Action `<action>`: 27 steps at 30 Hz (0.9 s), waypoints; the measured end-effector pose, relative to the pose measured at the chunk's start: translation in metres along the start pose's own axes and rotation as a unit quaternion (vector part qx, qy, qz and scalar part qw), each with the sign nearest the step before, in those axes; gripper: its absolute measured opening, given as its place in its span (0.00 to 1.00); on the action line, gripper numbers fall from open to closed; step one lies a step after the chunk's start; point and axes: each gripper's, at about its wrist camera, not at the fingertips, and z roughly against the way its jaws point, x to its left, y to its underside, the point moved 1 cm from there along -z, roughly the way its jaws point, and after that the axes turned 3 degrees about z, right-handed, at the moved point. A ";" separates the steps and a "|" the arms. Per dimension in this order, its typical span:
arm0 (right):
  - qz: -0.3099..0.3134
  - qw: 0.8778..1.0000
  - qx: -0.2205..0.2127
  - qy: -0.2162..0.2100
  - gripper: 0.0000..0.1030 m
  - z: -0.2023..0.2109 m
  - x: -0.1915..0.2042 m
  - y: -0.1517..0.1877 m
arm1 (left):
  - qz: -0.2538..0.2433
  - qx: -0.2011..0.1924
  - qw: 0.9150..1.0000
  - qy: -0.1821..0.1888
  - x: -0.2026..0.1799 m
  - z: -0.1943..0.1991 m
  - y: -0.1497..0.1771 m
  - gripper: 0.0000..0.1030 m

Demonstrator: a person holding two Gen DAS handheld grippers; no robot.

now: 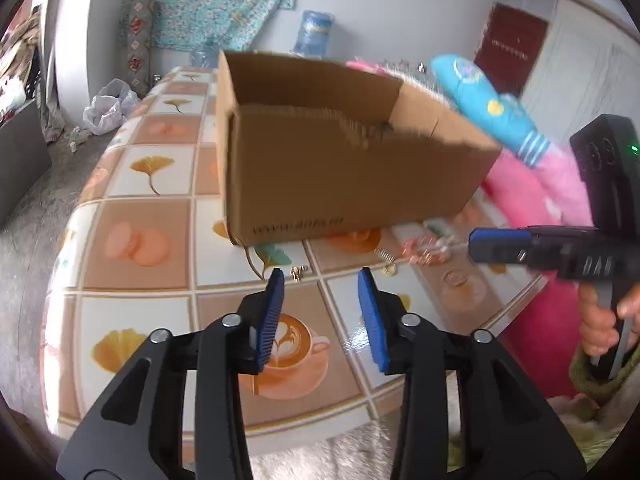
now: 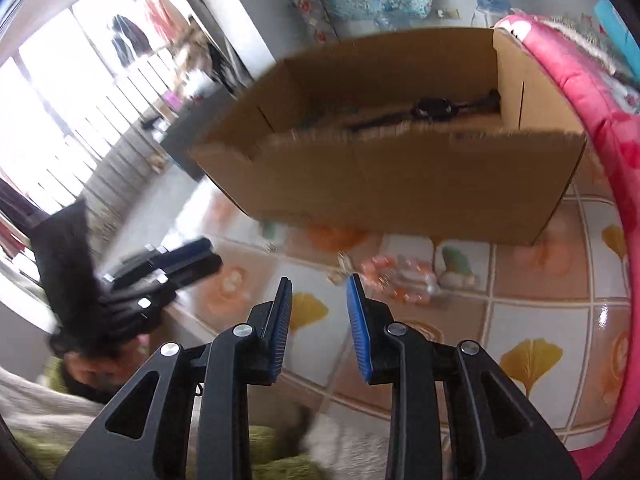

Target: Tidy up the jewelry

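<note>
Left wrist view: we see the left gripper over the table, its blue fingers apart with nothing between them. A box stands just beyond, open at the top; the dark print low on its near wall is too blurred to read. The jewelry lies on the table near the box's right front corner: a blurred pinkish-orange cluster, with small gold pieces to its left. The right gripper enters from the right, held by a hand; its white lettering is blurred, and we cannot tell its finger state here.

Right wrist view: the right gripper has its fingers apart and empty. The jewelry lies just beyond the tips, in front of the box. A black item lies inside the box. The left gripper is a blur at left.
</note>
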 end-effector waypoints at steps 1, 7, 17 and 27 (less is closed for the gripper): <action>0.009 1.000 0.004 0.002 0.27 -0.006 0.006 0.004 | -0.014 0.001 1.000 -0.006 -0.002 -0.004 0.002 0.30; 0.023 1.000 0.017 0.000 0.26 -0.017 0.019 0.010 | -0.050 0.029 0.997 -0.055 -0.004 -0.033 0.002 0.20; 0.025 1.000 0.012 0.000 0.26 -0.022 0.019 0.008 | -0.076 0.043 0.992 -0.087 -0.005 -0.047 0.003 0.07; 0.030 1.000 0.004 -0.004 0.26 -0.019 0.015 0.006 | -0.077 0.025 0.995 -0.066 -0.007 -0.026 0.006 0.00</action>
